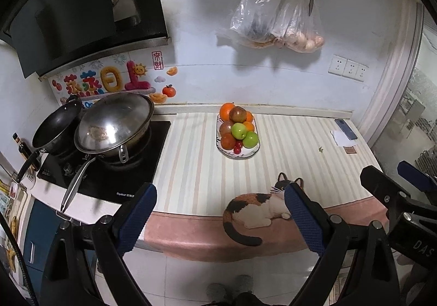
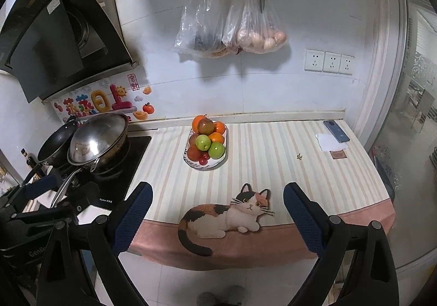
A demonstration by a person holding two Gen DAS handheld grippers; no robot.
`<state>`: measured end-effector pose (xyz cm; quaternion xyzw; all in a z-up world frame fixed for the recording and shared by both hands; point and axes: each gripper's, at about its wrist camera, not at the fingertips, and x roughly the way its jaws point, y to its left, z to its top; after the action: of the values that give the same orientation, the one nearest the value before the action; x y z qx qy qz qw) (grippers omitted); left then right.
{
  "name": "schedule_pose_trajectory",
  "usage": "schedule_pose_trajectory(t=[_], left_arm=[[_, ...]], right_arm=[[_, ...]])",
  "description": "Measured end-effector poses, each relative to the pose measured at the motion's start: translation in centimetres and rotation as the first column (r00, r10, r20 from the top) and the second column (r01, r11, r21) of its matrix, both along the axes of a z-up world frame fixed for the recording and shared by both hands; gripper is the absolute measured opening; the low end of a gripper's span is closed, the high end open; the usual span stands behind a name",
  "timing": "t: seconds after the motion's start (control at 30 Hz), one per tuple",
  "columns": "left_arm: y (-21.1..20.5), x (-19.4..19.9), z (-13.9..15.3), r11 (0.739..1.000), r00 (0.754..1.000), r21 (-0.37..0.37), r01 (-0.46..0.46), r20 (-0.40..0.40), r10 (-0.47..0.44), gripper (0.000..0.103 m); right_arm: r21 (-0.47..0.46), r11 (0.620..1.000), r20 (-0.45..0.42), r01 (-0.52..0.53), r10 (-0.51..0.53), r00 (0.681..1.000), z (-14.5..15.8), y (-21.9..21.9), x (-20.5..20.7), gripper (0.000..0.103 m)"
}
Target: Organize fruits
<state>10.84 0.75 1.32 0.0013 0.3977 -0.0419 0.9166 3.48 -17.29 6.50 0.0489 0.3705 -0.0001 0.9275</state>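
right wrist view: both grippers, left gripper (image 1: 220, 213) and right gripper (image 2: 217, 213), released and empty; approach plate (image 2: 191, 163) at frame centre from above, taking top fruit first.

Striped counter mat (image 2: 273, 147) carries fruit plate (image 2: 191, 162), phone (image 2: 336, 131), paper (image 2: 329, 142).

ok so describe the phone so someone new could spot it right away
Start at the striped mat covering the counter and go to its far right corner, below the wall sockets. The phone lies flat there, overlapping a white paper; it is the only dark blue slab.
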Motion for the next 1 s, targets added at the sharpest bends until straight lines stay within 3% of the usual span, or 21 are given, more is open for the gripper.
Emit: schedule_pose_trajectory(t=[0.23, 0.3, 0.63, 1.0], left_arm=[[-0.6, 1.3, -0.3, 1.0, 1.0, 0.003, -0.007, -0.016, 0.007, 0.098], [-0.9, 2.3, -0.5, 1.0, 0.999, 0.014, -0.024, -0.024, 0.024, 0.102], [-0.5, 8.7, -2.0, 0.993, 0.994, 0.055, -0.108, -0.024, 0.109, 0.103], [-0.7, 13.6, -6.2, 0.989, 0.986, 0.098, -0.113, -0.113, 0.124, 0.103]], right_arm=[[0.009, 1.0, -0.008, 0.0, 0.0, 1.0, -0.3, -0.3, 0.8, 0.102], [0.006, 1.0, -0.012, -0.002, 0.002, 1.0, -0.6, -0.5, 2.2, 0.102], [-0.014, 1.0, -0.055, 0.003, -0.004, 0.998, -3.0, -2.0, 10.6, 0.102], [-0.031, 0.999, -0.152, -0.007, 0.002, 0.988, -8.1, -2.4, 17.3, 0.102]])
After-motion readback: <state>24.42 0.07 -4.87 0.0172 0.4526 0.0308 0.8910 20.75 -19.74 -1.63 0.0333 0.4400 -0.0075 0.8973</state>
